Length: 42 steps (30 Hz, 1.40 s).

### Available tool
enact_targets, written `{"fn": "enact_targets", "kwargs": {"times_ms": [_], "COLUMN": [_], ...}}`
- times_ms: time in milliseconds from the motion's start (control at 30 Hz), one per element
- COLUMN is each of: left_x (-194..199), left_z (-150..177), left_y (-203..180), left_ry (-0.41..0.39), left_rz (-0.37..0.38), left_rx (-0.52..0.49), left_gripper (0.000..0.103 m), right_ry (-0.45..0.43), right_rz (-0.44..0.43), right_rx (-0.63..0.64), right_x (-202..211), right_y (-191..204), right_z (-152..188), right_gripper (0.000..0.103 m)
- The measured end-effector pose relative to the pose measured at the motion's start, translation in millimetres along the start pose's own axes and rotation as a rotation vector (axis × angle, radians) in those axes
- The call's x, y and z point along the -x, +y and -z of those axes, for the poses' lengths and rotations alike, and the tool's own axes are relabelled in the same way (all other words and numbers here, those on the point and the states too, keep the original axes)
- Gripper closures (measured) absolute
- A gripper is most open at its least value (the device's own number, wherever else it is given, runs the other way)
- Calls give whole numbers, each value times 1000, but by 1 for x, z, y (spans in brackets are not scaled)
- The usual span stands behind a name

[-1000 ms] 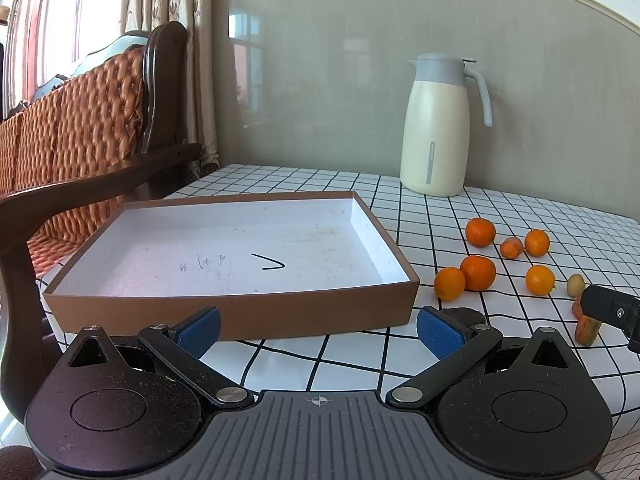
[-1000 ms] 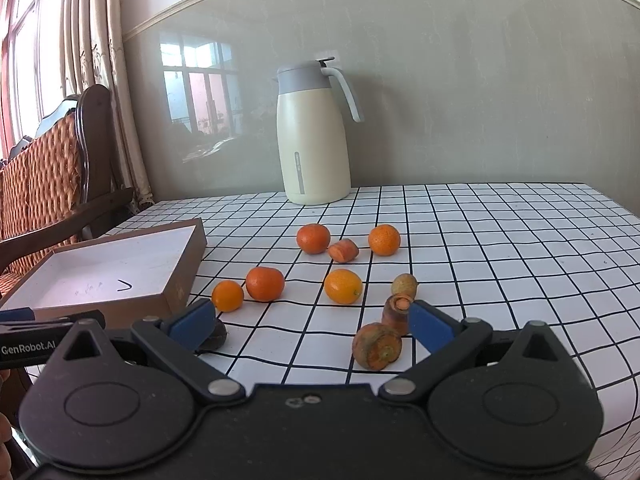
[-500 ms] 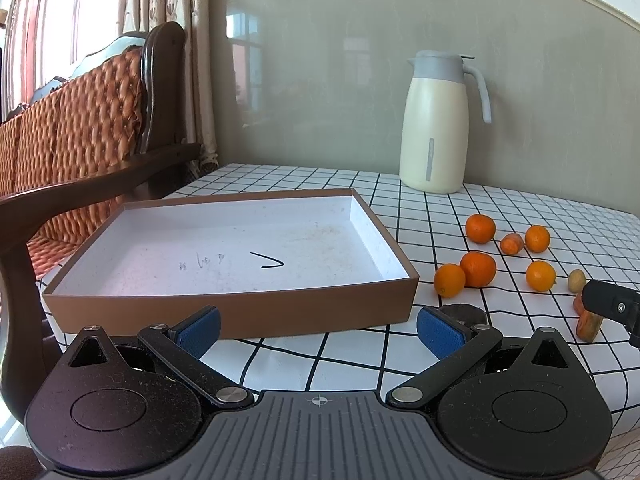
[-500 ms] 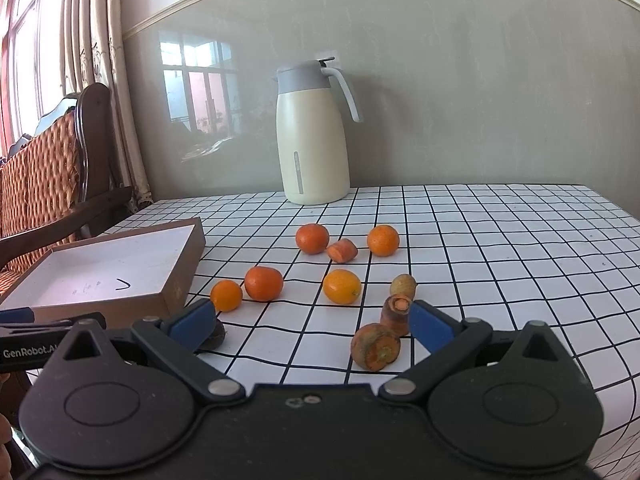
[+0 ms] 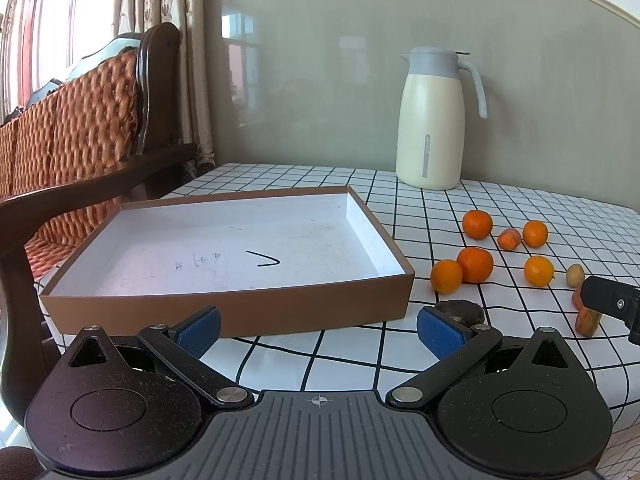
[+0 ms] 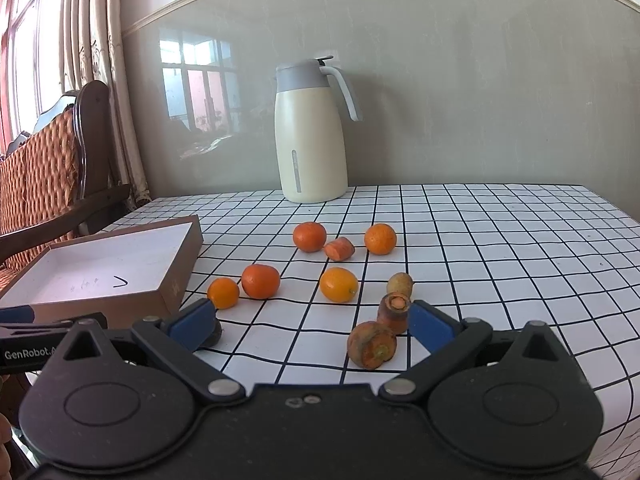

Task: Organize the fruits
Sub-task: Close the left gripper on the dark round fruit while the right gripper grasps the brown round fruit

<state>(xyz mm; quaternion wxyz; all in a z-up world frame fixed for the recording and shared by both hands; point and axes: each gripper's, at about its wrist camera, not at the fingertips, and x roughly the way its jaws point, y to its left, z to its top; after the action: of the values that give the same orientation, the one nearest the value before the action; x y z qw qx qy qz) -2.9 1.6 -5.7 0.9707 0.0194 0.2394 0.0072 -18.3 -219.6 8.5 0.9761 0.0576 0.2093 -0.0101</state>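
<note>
Several oranges lie loose on the checked tablecloth: one orange (image 6: 260, 281) and a smaller orange (image 6: 223, 293) near the box, others further back. A shallow brown box (image 5: 224, 312) with a white, empty inside stands at the left. Carrot pieces (image 6: 372, 345) and a small yellow-brown fruit (image 6: 400, 283) lie among them. My left gripper (image 5: 320, 328) is open just in front of the box's near wall. My right gripper (image 6: 312, 326) is open, holding nothing, with two carrot pieces close inside its right finger.
A cream jug (image 6: 310, 136) with a grey lid stands at the back by the wall. A dark flat object (image 5: 460, 311) lies by the box's near corner. A wooden sofa (image 5: 80, 128) borders the table on the left. The table edge (image 6: 616, 216) runs along the right.
Almost nothing: both views drift very slightly. Both grippers stay open and no fruit has moved.
</note>
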Motion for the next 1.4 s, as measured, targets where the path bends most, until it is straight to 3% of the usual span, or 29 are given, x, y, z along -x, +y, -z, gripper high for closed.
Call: {"fn": "enact_targets", "kwargs": {"times_ms": [300,500,633,767,900,1100,1167,1200,1233,1400], "left_x": [4,6,5,3,1,-7,-10,-12,-16,-31], "left_z": [1,3,5,6,7,10,10,10,10,12], "left_y": [-11,-19,-30,-41,-51,-63,-68,-70,-71,-76], "left_ry": [-21,-28,-31,-25,-31,-23,-26,-23,-10,31], "left_rz": [25,87,95,111,128,159,163,165,170,166], "left_rx": [-50,-80,-119,-146,-165,-153,-152,-153,-153,-119], "left_gripper": [0,0,0,0,0,0,7,20,24,36], "right_ry": [0,10,32,48,70,111,114,115,116,132], "right_rz": [14,28,38,56,66,78,84,90,91,97], "right_rx": [-2,-3,-20,-36,-45,-64,-60,-58,-59,-88], "right_x": [3,2,-1,-4,-9,-22,-24,-26,-28,-35], "right_y": [-3,-4,-9,-15,-19,-23,-23,-23,-24,-30], "right_z": [1,3,5,6,8,10,10,10,9,10], "right_gripper": [6,8,14,28,29,42,42,44,47,52]}}
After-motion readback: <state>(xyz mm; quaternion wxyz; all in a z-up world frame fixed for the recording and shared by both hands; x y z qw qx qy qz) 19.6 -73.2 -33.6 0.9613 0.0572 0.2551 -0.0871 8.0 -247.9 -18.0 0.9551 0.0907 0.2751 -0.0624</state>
